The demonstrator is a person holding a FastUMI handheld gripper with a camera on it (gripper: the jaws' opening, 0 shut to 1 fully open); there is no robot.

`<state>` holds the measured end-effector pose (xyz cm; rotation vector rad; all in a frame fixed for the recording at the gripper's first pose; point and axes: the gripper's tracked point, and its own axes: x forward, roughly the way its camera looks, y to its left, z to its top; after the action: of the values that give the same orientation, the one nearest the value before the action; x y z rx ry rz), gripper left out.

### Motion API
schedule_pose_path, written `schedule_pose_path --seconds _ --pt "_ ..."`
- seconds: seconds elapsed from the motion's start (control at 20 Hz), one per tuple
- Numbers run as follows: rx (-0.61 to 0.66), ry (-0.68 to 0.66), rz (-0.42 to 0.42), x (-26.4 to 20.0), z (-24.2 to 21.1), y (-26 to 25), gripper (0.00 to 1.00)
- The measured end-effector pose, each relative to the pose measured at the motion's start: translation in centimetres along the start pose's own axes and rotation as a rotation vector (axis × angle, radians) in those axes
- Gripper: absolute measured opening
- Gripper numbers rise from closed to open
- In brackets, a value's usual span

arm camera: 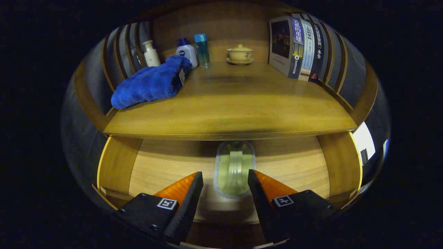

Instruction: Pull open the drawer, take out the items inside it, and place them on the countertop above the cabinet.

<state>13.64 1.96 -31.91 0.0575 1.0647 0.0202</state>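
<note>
The drawer (166, 169) stands pulled out beneath the wooden countertop (242, 110). On its pale wood floor lies a pale green oval item (234, 169) with a grey rim, its far end tucked under the countertop's front edge. My gripper (225, 180) is open, with its fingers either side of the item's near end; the item reaches from between them to just ahead of them. I cannot tell whether the fingers touch it. A blue towel (148, 84) lies crumpled on the countertop, beyond the fingers to the left.
At the back of the countertop stand a white pump bottle (151, 53), a white bottle with a blue cap (187, 52), a blue bottle (201, 50) and a lidded tea cup (240, 53). Books (297, 46) stand to the right. Wooden side walls (117, 162) bound the drawer.
</note>
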Motion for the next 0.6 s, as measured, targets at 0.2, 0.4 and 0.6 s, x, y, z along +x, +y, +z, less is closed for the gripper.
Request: schedule_pose_path --seconds 0.2,0.4,0.6 --pt "0.038 0.016 0.0 1.1 -0.8 -0.2 0.8" --pt "0.025 0.005 -0.02 1.5 -0.5 -0.7 0.46" --pt "0.029 0.001 0.019 1.0 -1.0 -0.2 0.31"
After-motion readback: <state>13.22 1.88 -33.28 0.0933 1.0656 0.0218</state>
